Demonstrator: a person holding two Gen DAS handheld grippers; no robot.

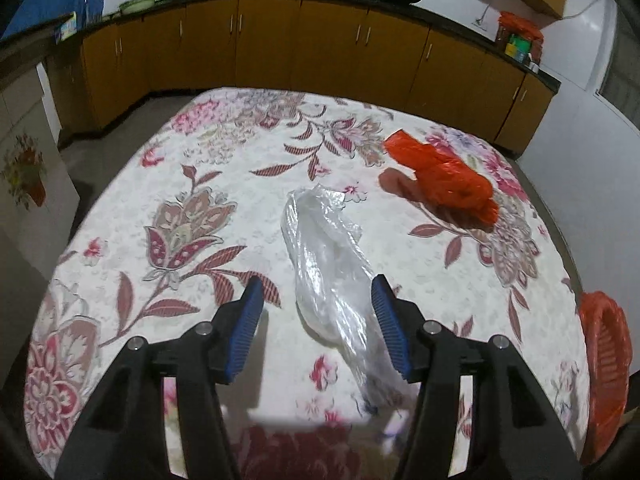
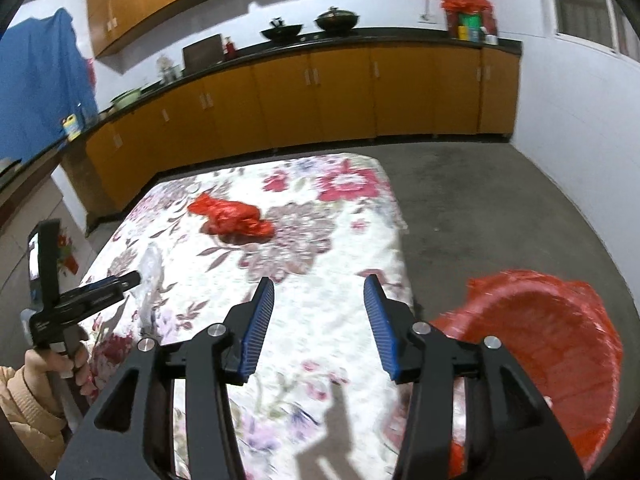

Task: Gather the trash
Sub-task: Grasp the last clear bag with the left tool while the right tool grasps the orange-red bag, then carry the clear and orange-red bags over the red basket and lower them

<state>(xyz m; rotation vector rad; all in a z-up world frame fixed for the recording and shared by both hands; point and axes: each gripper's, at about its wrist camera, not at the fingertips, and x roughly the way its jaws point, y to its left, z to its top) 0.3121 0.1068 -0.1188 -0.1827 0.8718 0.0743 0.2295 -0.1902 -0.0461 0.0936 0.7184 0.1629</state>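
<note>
A crumpled clear plastic bag (image 1: 328, 264) lies on the floral tablecloth (image 1: 180, 168). My left gripper (image 1: 318, 292) is open, and the near part of the bag lies between its blue fingers, close to the right one. A crumpled red plastic bag (image 1: 444, 180) lies farther right on the table; it also shows in the right wrist view (image 2: 236, 216). My right gripper (image 2: 320, 292) is open and empty above the table's right side. A red basket lined with a red bag (image 2: 560, 344) stands beside the table's right edge. The left gripper (image 2: 134, 278) and clear bag (image 2: 152, 268) show at left.
Orange kitchen cabinets (image 2: 320, 92) with a dark counter run along the far wall, holding woks and jars. Grey floor (image 2: 500, 208) lies right of the table. The basket's edge also shows in the left wrist view (image 1: 604, 372).
</note>
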